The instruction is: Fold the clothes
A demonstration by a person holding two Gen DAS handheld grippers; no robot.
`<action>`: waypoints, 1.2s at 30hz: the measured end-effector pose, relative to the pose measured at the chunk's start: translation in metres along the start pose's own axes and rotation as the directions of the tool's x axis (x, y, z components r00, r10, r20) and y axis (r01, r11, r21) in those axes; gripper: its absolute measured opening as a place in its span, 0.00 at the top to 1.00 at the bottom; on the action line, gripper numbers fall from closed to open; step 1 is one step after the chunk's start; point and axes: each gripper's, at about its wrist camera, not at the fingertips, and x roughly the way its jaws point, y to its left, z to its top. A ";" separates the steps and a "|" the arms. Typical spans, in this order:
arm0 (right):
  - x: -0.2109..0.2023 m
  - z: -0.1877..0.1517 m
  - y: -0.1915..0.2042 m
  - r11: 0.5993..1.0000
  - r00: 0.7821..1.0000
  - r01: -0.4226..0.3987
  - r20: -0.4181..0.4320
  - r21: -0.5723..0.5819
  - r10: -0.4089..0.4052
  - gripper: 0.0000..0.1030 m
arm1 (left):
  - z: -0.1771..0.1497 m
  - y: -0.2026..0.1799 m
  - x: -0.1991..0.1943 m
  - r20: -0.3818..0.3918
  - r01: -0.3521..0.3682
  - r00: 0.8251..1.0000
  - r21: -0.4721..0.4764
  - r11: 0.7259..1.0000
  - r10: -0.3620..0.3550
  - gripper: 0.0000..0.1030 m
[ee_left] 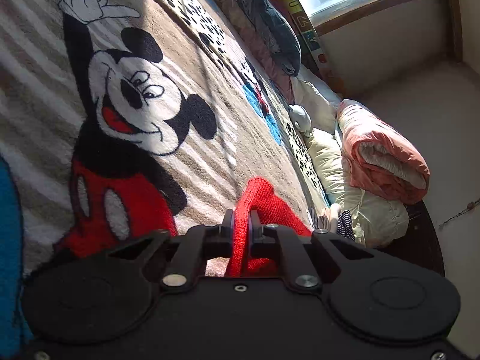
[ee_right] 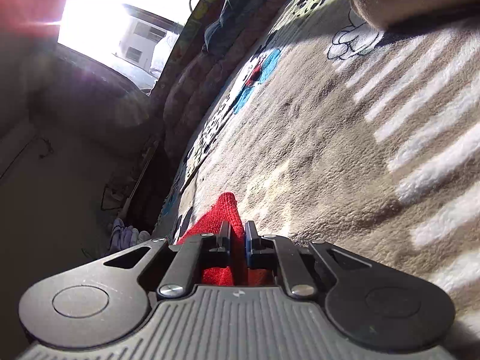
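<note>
Both grippers are clenched on the same red knitted garment (ee_left: pixel 261 201). The left gripper (ee_left: pixel 240 219) pinches a bunched fold of the knit between its two fingers, and the fabric pokes forward past the fingertips and also runs back under the tool body. The right gripper (ee_right: pixel 237 231) pinches another red corner the same way, with a short peak of knit standing just ahead of its jaws.

The garment hangs or stretches between the two tools, above a plush cartoon blanket (ee_left: pixel 210 156) that covers the bed. Most of the cloth lies below and behind both cameras, so its long axis cannot be read; judging by two held corners, it probably runs from one tool to the other. Neither hand looks nearer to the blanket than the other.

The next move likely turns on lowering the held edge flat onto the open middle of the blanket, away from the far edge where a rolled pink quilt (ee_left: pixel 387 156) and a cream quilt (ee_left: pixel 369 210) are piled.

Count: two grippers, one red garment, one blanket, two quilts at the edge.
</note>
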 end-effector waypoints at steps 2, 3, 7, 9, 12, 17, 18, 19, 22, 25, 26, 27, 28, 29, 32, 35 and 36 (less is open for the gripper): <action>0.002 0.000 -0.001 1.000 1.000 0.024 0.005 0.005 -0.024 0.89 | -0.001 0.012 0.004 -0.009 -0.003 1.000 -0.068 0.998 0.002 0.94; 0.002 0.001 0.000 0.999 0.999 0.039 0.009 0.002 -0.039 0.89 | 0.001 0.009 0.003 -0.008 -0.007 1.000 -0.074 0.997 0.007 0.94; 0.008 -0.003 0.005 0.992 0.993 0.119 0.012 -0.035 -0.119 1.00 | 0.002 0.007 0.004 -0.008 -0.053 0.999 -0.084 0.995 0.053 0.93; 0.010 -0.005 0.011 0.987 0.989 0.150 0.018 -0.066 -0.149 1.00 | 0.003 0.006 0.003 -0.010 -0.086 0.996 -0.089 0.992 0.085 0.89; 0.005 -0.003 0.015 0.990 0.991 0.125 0.048 -0.064 -0.122 0.87 | 0.004 -0.011 0.001 0.015 -0.150 0.989 -0.013 0.989 0.150 0.88; 0.014 -0.004 0.026 0.981 0.994 0.106 0.005 -0.163 -0.107 0.51 | 0.005 -0.029 -0.006 0.047 -0.141 0.989 0.095 0.985 0.137 0.55; 0.019 -0.006 0.030 0.971 0.992 0.120 -0.012 -0.206 -0.125 0.52 | 0.004 -0.032 -0.003 0.043 -0.151 0.988 0.121 0.981 0.147 0.55; 0.023 -0.009 0.034 0.961 0.990 0.128 -0.029 -0.244 -0.139 0.63 | 0.001 -0.034 0.001 0.041 -0.163 0.987 0.146 0.976 0.158 0.64; 0.022 -0.014 0.037 0.964 0.994 0.097 -0.026 -0.247 -0.106 0.89 | -0.007 -0.027 0.011 0.042 -0.154 0.988 0.128 0.980 0.150 0.94; 0.004 -0.005 0.018 0.996 0.999 0.029 0.029 -0.090 -0.027 0.90 | -0.004 -0.017 0.005 0.054 -0.084 0.995 0.031 0.996 0.083 0.95; 0.009 -0.005 0.010 0.993 0.997 0.080 0.010 -0.087 -0.079 0.90 | -0.002 -0.015 0.004 0.059 -0.073 0.996 0.015 0.997 0.072 0.95; 0.013 -0.006 0.007 0.989 0.993 0.114 0.002 -0.093 -0.114 0.92 | -0.001 -0.011 0.005 0.060 -0.080 0.995 -0.002 0.997 0.080 0.94; 0.015 -0.006 0.010 0.985 0.992 0.128 0.006 -0.112 -0.128 0.94 | -0.002 -0.003 0.010 0.047 -0.121 0.991 -0.023 0.992 0.122 0.94; 0.016 -0.007 0.014 0.981 0.990 0.142 0.009 -0.134 -0.142 0.92 | -0.003 0.004 0.013 0.042 -0.118 0.992 -0.054 0.992 0.121 0.93; 0.014 -0.008 0.012 0.983 0.990 0.141 0.012 -0.119 -0.141 0.94 | 0.001 0.001 0.010 0.034 -0.128 0.991 -0.068 0.989 0.130 0.92; 0.009 -0.008 0.015 0.983 0.990 0.139 0.029 -0.122 -0.137 0.88 | 0.002 0.001 0.008 0.039 -0.127 0.991 -0.068 0.990 0.129 0.89; 0.005 -0.008 0.017 0.982 0.990 0.141 0.047 -0.123 -0.136 0.86 | 0.002 0.000 0.007 0.042 -0.125 0.991 -0.065 0.990 0.127 0.89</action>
